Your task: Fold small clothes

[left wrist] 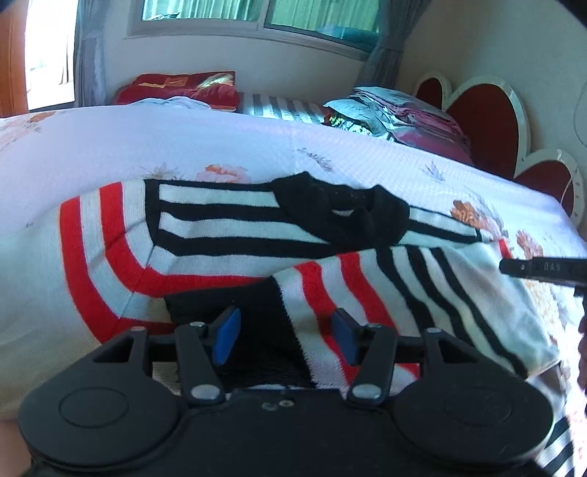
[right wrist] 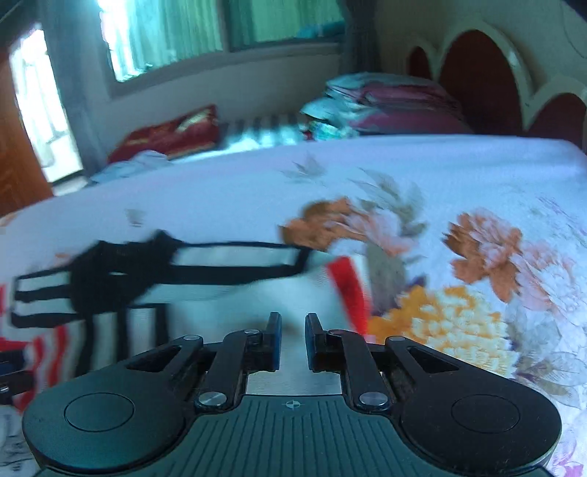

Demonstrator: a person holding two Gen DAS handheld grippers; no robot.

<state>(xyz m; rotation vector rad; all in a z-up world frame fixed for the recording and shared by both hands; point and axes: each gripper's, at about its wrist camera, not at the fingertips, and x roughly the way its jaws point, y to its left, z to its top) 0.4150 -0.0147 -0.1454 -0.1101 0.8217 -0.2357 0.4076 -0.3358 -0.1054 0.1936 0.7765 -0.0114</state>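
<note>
Between my left tongs' (left wrist: 286,335) blue pads lies a folded flap of the sweater (left wrist: 227,235); the jaws stand about half open and the pads do not press the knit, so I hold nothing there. Black hem and red-and-white stripes run under that gap. My right tongs (right wrist: 293,341) are nearly closed, a narrow slit left between the pads, with pale cloth showing behind it; I cannot tell whether any fabric is pinched, as that view is blurred. One right finger also pokes in at the right edge of the left view, over the sweater's striped edge.

Beyond both tools, the sweater lies spread on the bed (left wrist: 256,146), near its front edge, partly folded: red stripes to the left, black stripes across the middle, a black collar bunched on top. Past it the floral bedspread runs bare toward the far edge. At the far right corner sits a pile of folded linen (left wrist: 396,113) by the headboard (left wrist: 477,106); a red pillow (left wrist: 179,88) rests at the far left, under the window (left wrist: 256,14).
</note>
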